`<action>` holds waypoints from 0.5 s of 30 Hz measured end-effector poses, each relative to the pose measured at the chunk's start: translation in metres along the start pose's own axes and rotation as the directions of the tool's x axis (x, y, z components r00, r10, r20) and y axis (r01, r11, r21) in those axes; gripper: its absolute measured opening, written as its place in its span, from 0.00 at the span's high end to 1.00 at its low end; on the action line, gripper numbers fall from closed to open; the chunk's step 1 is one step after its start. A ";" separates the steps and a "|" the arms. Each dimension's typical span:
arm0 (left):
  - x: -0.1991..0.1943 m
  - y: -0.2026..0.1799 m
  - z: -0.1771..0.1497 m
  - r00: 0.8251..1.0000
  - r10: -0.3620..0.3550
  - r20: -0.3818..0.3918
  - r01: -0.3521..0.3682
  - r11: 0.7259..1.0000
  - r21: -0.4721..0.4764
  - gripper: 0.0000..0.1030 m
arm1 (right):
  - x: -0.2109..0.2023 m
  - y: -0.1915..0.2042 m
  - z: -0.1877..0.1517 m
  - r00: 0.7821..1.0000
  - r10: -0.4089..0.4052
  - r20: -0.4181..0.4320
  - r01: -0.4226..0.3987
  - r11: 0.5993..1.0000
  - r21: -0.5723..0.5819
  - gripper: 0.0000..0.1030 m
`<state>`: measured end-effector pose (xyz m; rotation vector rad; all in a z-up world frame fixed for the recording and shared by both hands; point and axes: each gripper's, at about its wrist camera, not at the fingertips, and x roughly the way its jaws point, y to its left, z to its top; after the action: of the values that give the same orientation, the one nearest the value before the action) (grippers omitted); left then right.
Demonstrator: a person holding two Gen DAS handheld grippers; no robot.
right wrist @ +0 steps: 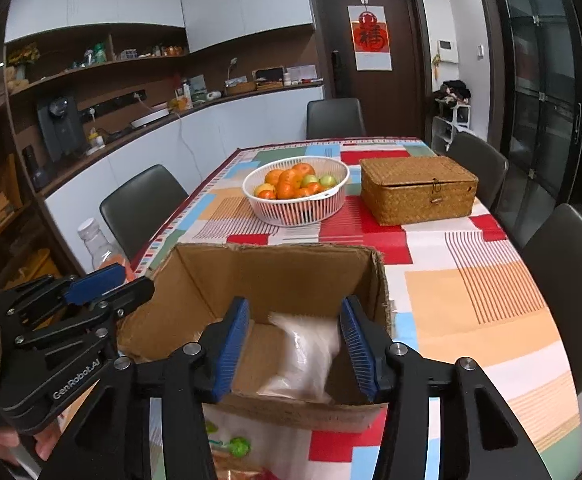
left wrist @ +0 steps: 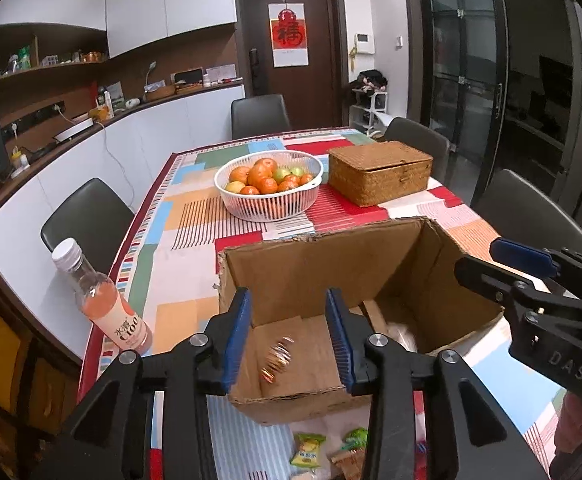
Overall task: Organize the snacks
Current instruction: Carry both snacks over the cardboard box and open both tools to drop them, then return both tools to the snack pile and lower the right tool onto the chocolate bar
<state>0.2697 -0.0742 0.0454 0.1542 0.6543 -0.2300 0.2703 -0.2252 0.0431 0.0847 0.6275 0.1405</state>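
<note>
Left wrist view first: the left gripper (left wrist: 287, 336) hangs over the near edge of an open cardboard box (left wrist: 291, 268), its blue pads apart with nothing pinched between them. Down below, blurred, a small gold-and-red wrapped snack (left wrist: 277, 360) shows against the box floor; I cannot tell whether it is lying there or in the air. A pale plastic bag (left wrist: 403, 336) peeks out on the box's right side. In front of the box, green snack packets (left wrist: 309, 450) lie on the patterned tablecloth (left wrist: 179, 216). A bottle of pink drink (left wrist: 103, 300) stands at the table's left edge. Beyond the box sit a white basket of oranges (left wrist: 269, 184) and a woven lidded case (left wrist: 379, 172). The right gripper (left wrist: 503, 264) reaches in from the right, above the box's right wall.

Over to the right wrist view: the right gripper (right wrist: 295, 340) is poised over the same box (right wrist: 275, 276), jaws parted and holding nothing. Between and below its pads a white plastic bag (right wrist: 303, 356), smeared with motion blur, sits inside the box. The left gripper (right wrist: 103, 284) shows at the left, over the box's left wall; from this side I cannot tell how its jaws stand. A hand (right wrist: 15, 444) grips its handle at the lower left. A green packet (right wrist: 237, 446) lies on the cloth just in front of the box.
</note>
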 end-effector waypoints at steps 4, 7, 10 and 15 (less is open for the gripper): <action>-0.022 -0.006 -0.014 0.999 -0.035 0.015 0.035 0.999 0.003 0.60 | -0.017 0.003 -0.008 1.000 0.003 0.019 -0.003 1.000 -0.010 0.52; -0.037 -0.011 -0.026 0.998 -0.055 0.027 0.055 0.998 0.004 0.58 | -0.032 0.005 -0.020 0.999 0.025 0.022 -0.025 1.000 -0.005 0.52; -0.050 -0.014 -0.037 0.996 -0.083 0.028 0.083 0.997 0.000 0.58 | -0.043 0.007 -0.033 0.999 0.044 0.019 -0.044 0.999 0.001 0.52; -0.069 -0.019 -0.055 0.996 -0.081 0.043 0.080 0.997 0.016 0.55 | -0.057 0.012 -0.055 0.998 0.056 0.007 -0.056 0.998 0.000 0.52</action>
<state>0.1794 -0.0699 0.0439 0.1360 0.6166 -0.3146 0.1911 -0.2207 0.0334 0.1035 0.6181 0.1941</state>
